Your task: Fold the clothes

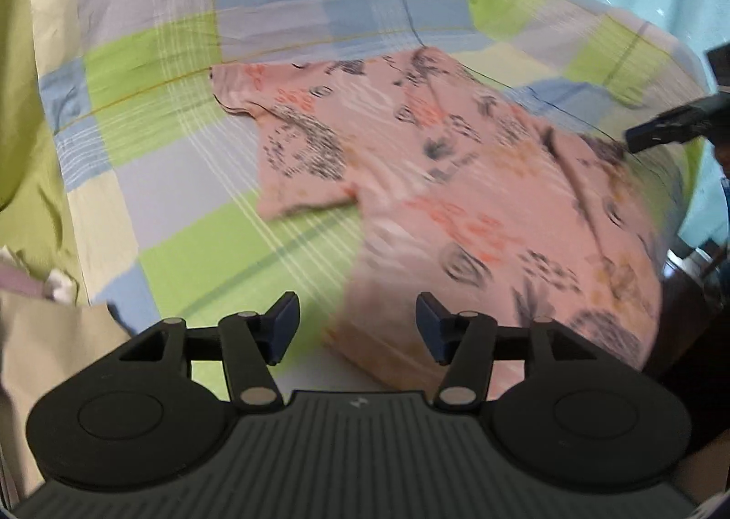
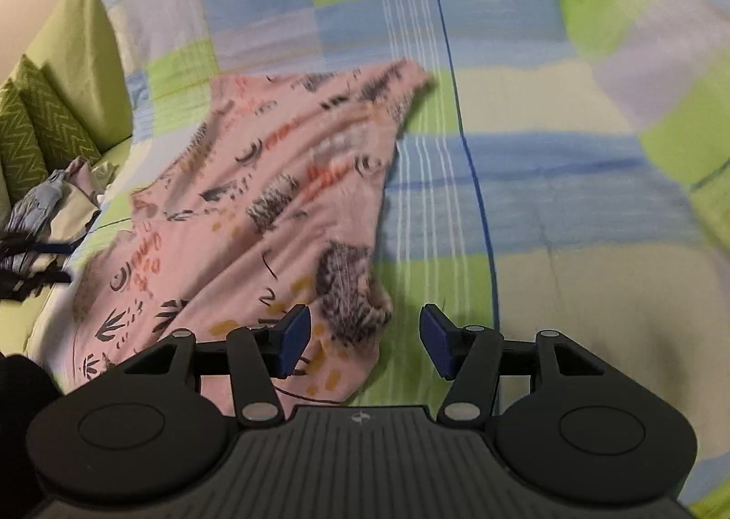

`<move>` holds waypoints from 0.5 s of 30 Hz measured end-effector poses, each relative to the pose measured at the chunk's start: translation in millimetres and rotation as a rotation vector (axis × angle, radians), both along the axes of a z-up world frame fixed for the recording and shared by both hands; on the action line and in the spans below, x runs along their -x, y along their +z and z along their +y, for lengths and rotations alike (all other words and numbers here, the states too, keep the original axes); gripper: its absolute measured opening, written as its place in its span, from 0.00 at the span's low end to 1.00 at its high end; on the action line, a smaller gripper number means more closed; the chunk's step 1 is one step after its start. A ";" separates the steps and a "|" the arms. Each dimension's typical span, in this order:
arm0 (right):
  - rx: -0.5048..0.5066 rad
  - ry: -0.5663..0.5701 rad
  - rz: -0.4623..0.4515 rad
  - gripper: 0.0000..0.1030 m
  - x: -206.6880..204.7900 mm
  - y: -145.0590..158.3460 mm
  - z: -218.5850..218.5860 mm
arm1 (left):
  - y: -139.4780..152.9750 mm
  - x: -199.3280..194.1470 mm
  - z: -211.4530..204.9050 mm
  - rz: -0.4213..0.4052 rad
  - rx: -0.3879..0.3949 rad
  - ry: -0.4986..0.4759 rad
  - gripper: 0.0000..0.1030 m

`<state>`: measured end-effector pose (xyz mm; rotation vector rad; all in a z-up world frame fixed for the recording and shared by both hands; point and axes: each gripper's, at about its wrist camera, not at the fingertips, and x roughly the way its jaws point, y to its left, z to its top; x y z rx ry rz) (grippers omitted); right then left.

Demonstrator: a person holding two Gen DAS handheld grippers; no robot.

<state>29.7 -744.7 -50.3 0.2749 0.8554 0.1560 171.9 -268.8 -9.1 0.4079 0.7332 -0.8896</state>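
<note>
Pink printed T-shirt: spread nearly flat on the checked bedspread, one sleeve out toward the bed's middle, hem near the front edge; likely laid out ready for folding. Left gripper: jaws apart, empty, over the hem's corner. Right gripper: jaws apart, empty, above the opposite corner. Loose clothes: heaped at the bed's side, apparently awaiting their turn.

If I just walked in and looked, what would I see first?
You'd spot the pink patterned shirt first, spread out flat in the middle of the bed. Under it lies a big checked sheet in green, blue and cream squares. Close to the cameras, the left gripper and the right gripper hang open over the shirt's near edge, holding nothing.
</note>
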 end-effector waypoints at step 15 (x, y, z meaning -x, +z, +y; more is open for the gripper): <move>0.034 -0.225 0.089 0.06 23.3 -6.4 -20.2 | -12.2 58.0 -9.0 0.059 0.009 0.004 0.60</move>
